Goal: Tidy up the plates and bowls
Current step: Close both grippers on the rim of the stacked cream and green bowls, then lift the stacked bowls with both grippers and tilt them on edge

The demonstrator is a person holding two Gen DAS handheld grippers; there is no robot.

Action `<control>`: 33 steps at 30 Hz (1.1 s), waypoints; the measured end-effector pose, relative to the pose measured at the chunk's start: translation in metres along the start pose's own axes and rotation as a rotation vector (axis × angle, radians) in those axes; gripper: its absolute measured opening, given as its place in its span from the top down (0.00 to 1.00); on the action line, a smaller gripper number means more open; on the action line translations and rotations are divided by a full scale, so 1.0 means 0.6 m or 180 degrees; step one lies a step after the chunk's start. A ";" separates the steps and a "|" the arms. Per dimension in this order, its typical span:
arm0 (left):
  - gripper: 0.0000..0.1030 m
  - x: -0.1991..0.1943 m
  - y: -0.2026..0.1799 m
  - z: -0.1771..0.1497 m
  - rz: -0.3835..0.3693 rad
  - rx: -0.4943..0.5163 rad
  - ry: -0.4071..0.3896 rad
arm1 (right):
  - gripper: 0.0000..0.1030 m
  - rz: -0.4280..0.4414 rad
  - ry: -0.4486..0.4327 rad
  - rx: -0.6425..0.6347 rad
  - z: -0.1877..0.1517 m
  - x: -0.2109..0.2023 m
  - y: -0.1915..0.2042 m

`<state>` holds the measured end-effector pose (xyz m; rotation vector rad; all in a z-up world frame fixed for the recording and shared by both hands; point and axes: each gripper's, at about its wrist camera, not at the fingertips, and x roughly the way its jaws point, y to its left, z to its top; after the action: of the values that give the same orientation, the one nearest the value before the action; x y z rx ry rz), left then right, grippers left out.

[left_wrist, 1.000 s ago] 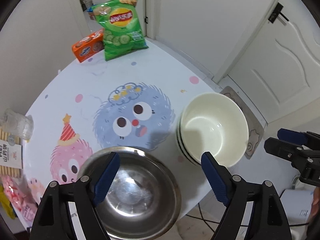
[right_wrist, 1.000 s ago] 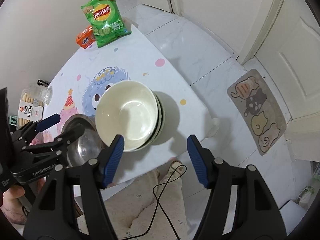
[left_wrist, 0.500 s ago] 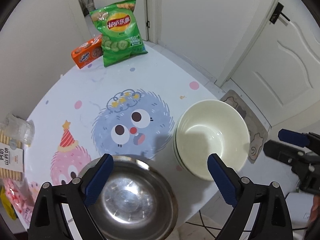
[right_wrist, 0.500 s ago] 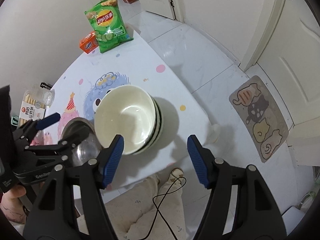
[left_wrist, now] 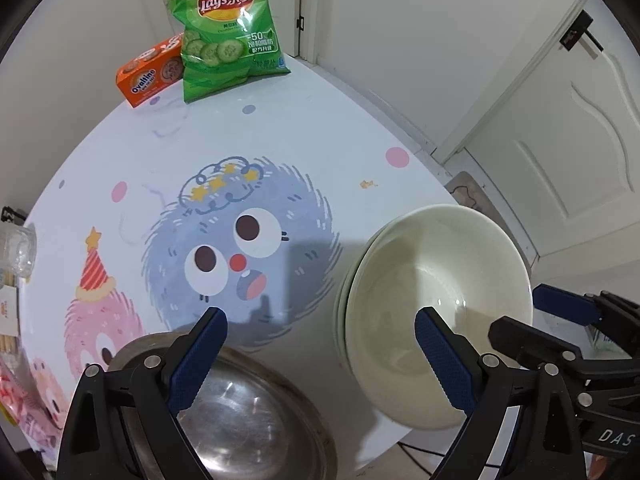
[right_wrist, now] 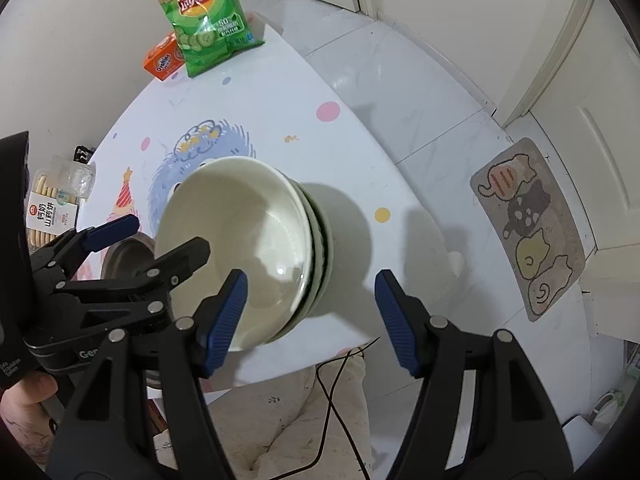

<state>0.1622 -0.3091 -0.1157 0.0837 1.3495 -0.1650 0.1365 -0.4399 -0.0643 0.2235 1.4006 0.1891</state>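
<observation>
Both grippers have sunk closer to the table point(left_wrist: 304, 92) since the earlier frame. Left gripper point(left_wrist: 320, 356): jaws spread wide, empty, above the steel bowl point(left_wrist: 248, 420) at the near edge. Right gripper point(right_wrist: 312, 312): jaws apart, straddling the near rim of the stacked cream bowls point(right_wrist: 248, 248), pads not touching. Chip bag point(left_wrist: 224, 28) and orange box point(left_wrist: 148, 76) stand at the far edge.

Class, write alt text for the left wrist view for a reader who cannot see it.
The open left gripper hangs over a cartoon-printed table, between a steel bowl and a stack of white bowls. A green crisp bag stands at the far edge.
</observation>
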 end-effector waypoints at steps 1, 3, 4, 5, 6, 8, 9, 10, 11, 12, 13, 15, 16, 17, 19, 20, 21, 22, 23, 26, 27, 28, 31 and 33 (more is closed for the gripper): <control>0.07 0.002 0.000 0.000 -0.0001 -0.0009 0.0000 | 0.35 0.0004 -0.0002 0.0011 0.001 0.002 -0.002; 0.07 0.007 0.000 0.001 -0.0010 -0.0027 -0.0002 | 0.35 0.0024 -0.0012 0.0048 0.002 0.007 -0.007; 0.07 0.008 0.001 0.000 -0.0013 -0.0031 0.0001 | 0.35 0.0023 -0.0007 0.0069 0.003 0.011 -0.010; 0.07 0.013 0.002 0.001 -0.0031 -0.0048 0.0022 | 0.35 0.0038 0.0007 0.0087 0.004 0.014 -0.011; 0.07 0.017 0.003 0.001 -0.0057 -0.0069 0.0039 | 0.35 0.0078 0.0030 0.0112 0.006 0.019 -0.014; 0.08 0.023 0.007 0.003 -0.0130 -0.0122 0.0060 | 0.35 0.0165 0.0058 0.0170 0.008 0.025 -0.018; 0.10 0.026 0.008 0.004 -0.0179 -0.0139 0.0082 | 0.36 0.0224 0.0066 0.0211 0.010 0.028 -0.021; 0.12 0.030 0.009 0.005 -0.0216 -0.0143 0.0105 | 0.40 0.0261 0.0077 0.0242 0.012 0.031 -0.023; 0.14 0.034 0.008 0.005 -0.0261 -0.0143 0.0130 | 0.48 0.0286 0.0093 0.0265 0.013 0.034 -0.025; 0.18 0.036 0.006 0.006 -0.0274 -0.0139 0.0144 | 0.52 0.0294 0.0116 0.0278 0.013 0.038 -0.026; 0.24 0.040 0.004 0.006 -0.0297 -0.0131 0.0167 | 0.58 0.0295 0.0160 0.0298 0.015 0.043 -0.026; 0.29 0.048 0.002 0.007 -0.0338 -0.0127 0.0232 | 0.62 0.0350 0.0220 0.0341 0.015 0.052 -0.027; 0.30 0.051 0.000 0.007 -0.0351 -0.0127 0.0257 | 0.63 0.0357 0.0238 0.0347 0.015 0.056 -0.027; 0.30 0.053 0.000 0.007 -0.0396 -0.0139 0.0256 | 0.63 0.0361 0.0262 0.0355 0.015 0.059 -0.026; 0.36 0.053 0.000 0.008 -0.0452 -0.0150 0.0261 | 0.64 0.0329 0.0294 0.0377 0.014 0.063 -0.027; 0.38 0.054 0.000 0.011 -0.0523 -0.0162 0.0273 | 0.66 0.0362 0.0307 0.0408 0.015 0.066 -0.029; 0.42 0.054 0.001 0.013 -0.0559 -0.0173 0.0283 | 0.67 0.0397 0.0330 0.0442 0.015 0.069 -0.031; 0.47 0.054 0.000 0.014 -0.0598 -0.0188 0.0297 | 0.67 0.0408 0.0347 0.0460 0.015 0.071 -0.032; 0.50 0.055 -0.001 0.017 -0.0652 -0.0205 0.0312 | 0.67 0.0409 0.0367 0.0475 0.015 0.073 -0.033; 0.53 0.057 0.002 0.020 -0.0737 -0.0298 0.0364 | 0.68 0.0410 0.0405 0.0487 0.018 0.075 -0.033; 0.53 0.058 0.004 0.020 -0.0755 -0.0312 0.0376 | 0.68 0.0416 0.0419 0.0503 0.019 0.076 -0.034; 0.55 0.060 0.006 0.023 -0.0782 -0.0339 0.0398 | 0.70 0.0417 0.0431 0.0529 0.020 0.076 -0.036; 0.60 0.065 0.019 0.029 -0.0856 -0.0431 0.0482 | 0.72 0.0389 0.0465 0.0549 0.022 0.076 -0.037; 0.61 0.065 0.022 0.031 -0.0859 -0.0429 0.0516 | 0.72 0.0392 0.0490 0.0565 0.023 0.076 -0.037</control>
<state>0.1904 -0.3016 -0.1503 -0.2034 1.5274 -0.2987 0.1571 -0.4500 -0.1118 0.4509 1.5591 0.1867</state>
